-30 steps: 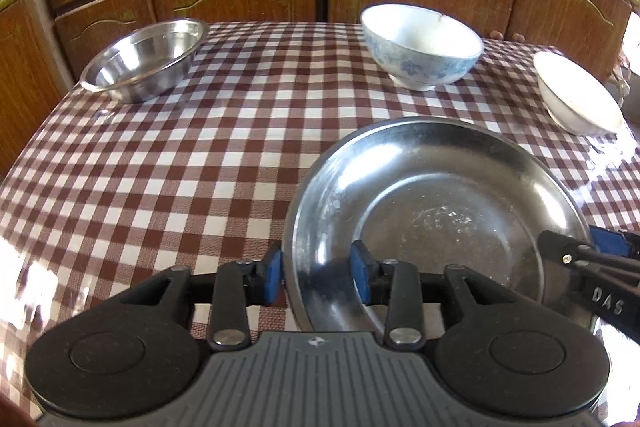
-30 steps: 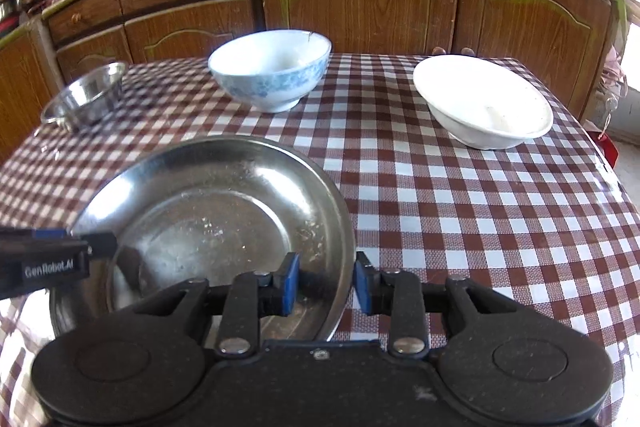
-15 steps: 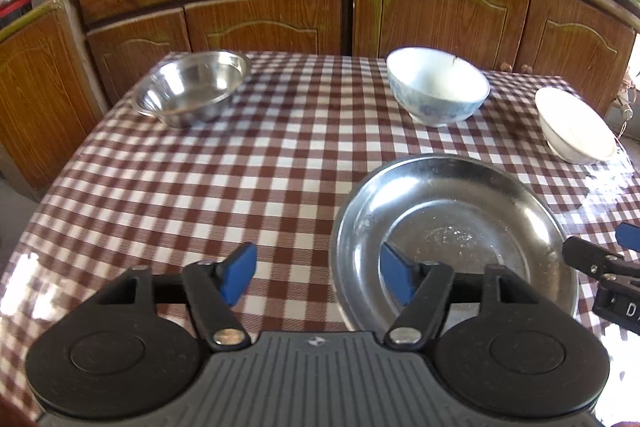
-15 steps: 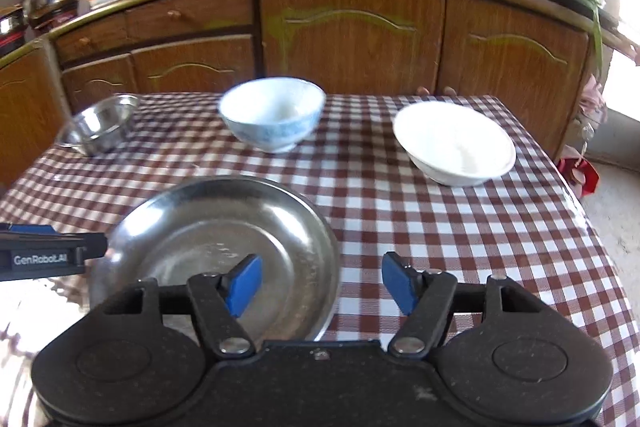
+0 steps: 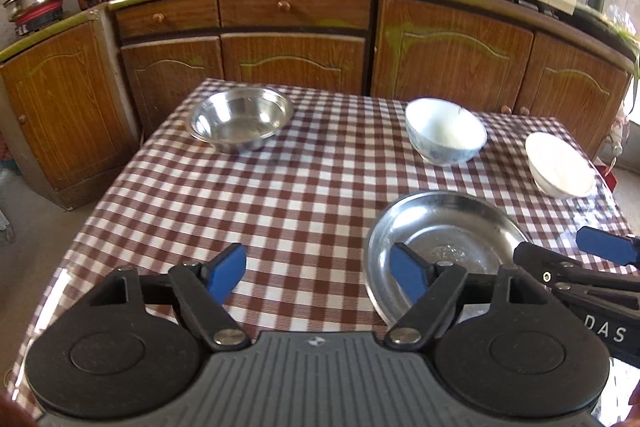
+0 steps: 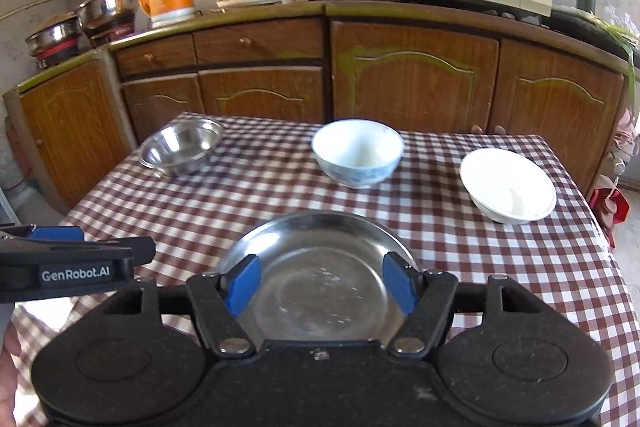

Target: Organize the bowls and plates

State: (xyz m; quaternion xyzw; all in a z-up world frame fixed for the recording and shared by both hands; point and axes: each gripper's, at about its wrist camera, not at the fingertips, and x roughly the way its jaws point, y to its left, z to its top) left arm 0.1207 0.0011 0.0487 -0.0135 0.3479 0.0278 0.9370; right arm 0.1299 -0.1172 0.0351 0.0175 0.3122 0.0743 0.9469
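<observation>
Steel plate (image 6: 320, 267) flat on the checked cloth beneath both raised, downward-tilted grippers, left gripper (image 5: 316, 273) opening, right gripper (image 6: 320, 285) wide, both empty

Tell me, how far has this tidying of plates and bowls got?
Early days. The steel plate lies flat on the checked table; the left gripper, whose jaws are opening, and the right gripper hold nothing. Left to gather: the steel bowl, the blue-patterned bowl and the white bowl, all standing apart, unstacked.

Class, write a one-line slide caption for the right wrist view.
Open right gripper above a steel plate on the checked table, three bowls beyond.
</observation>
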